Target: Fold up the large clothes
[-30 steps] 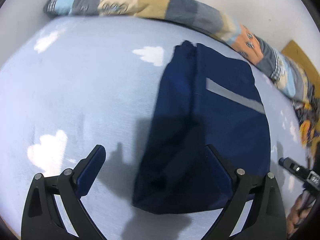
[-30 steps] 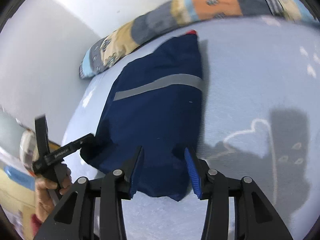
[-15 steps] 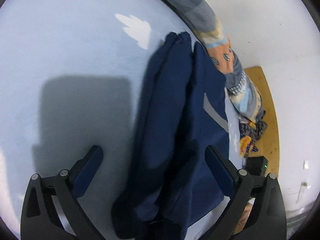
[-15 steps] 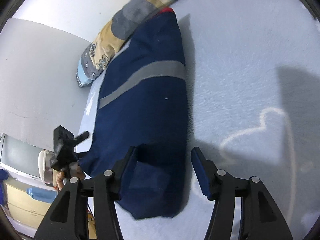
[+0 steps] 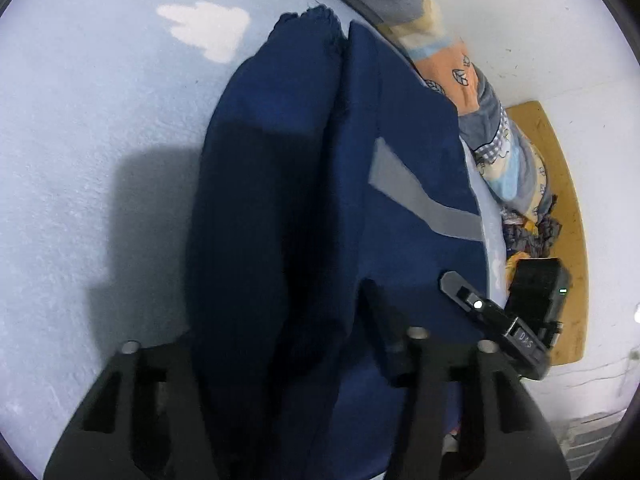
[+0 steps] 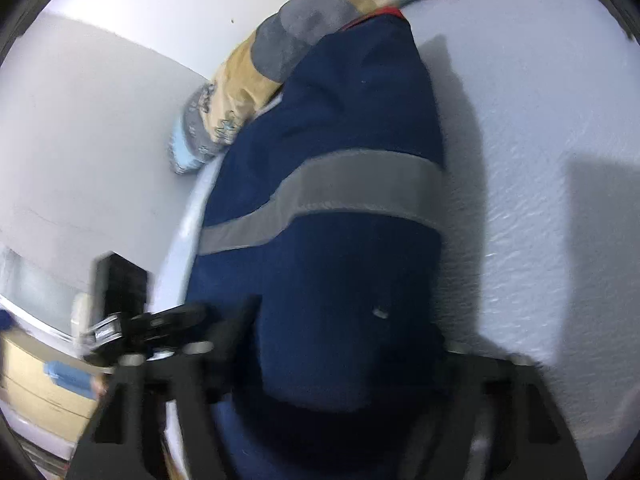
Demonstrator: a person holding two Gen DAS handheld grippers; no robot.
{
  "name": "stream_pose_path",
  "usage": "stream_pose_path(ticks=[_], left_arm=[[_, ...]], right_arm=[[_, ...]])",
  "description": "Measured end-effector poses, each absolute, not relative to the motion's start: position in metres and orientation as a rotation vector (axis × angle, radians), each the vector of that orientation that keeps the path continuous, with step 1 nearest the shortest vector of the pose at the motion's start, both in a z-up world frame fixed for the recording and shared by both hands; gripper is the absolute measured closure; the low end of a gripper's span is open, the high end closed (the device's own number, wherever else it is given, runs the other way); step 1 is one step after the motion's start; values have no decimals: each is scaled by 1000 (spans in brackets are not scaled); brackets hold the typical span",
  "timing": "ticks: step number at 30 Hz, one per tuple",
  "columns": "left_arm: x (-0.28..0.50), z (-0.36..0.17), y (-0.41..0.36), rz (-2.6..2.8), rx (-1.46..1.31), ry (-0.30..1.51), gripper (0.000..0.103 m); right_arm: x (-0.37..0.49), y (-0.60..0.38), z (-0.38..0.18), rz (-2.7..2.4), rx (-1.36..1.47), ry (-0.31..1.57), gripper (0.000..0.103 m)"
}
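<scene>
Both tongs closing round navy garment (image 5: 280,200); left view alone shows cloud print (image 5: 204,28); grip unclear

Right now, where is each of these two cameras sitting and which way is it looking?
Left wrist: sits on the left gripper, looking down its closing fingers along the folded navy garment on the blue bed; the right gripper shows alongside.
Right wrist: sits on the right gripper, jaws closing around the garment's near end; the left gripper shows.
Shared: garment, grey stripe, patchwork bolster.
</scene>
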State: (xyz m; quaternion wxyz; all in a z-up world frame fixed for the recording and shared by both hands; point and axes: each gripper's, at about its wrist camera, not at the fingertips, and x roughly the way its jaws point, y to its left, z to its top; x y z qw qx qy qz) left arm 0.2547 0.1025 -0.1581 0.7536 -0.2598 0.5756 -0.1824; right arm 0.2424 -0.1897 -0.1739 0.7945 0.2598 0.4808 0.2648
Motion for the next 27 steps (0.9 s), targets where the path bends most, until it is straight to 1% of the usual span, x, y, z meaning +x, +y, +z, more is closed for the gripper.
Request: stream_pose_path(ticks=[3, 5, 12, 16, 17, 18, 19, 20, 22, 23, 25, 26, 27], left_arm=[[248, -143, 89, -389, -535, 1229, 68], [238, -132, 77, -414, -510, 1223, 68], [182, -108, -1, -546, -416, 1229, 68], [139, -103, -39, -517, -341, 1191, 68], [128, -112, -49, -456, -318, 1214, 60], [123, -122, -58, -398, -293, 1244, 44], [116, -129, -63, -347, -268, 1254, 38], [108, -132, -67, -305, -259, 1247, 37], [95, -120, -72, -269, -244, 1204, 38], [84, -106, -75, -241, -205, 1146, 38], [56, -78, -76, -205, -128, 1015, 38], [43, -71, -75, -193, -104, 971, 38], [28, -64, -74, -185, -69, 914, 38]], right_arm=[[230, -187, -156, 549, 481, 1005, 63], [220, -189, -140, 540, 437, 982, 65], [162, -258, -97, 493, 388, 971, 66], [115, -303, -104, 416, 408, 1003, 66], [104, -313, -117, 366, 397, 1040, 59], [100, -317, -131, 296, 366, 1084, 42], [99, -319, -144, 220, 319, 1148, 33], [98, -323, -154, 165, 286, 1219, 31], [82, -345, -137, 161, 404, 1141, 38], [75, -350, -129, 150, 413, 1108, 35], [41, -355, -106, 113, 364, 1004, 34], [25, -351, -100, 126, 345, 962, 36], [15, -346, -98, 143, 333, 933, 42]])
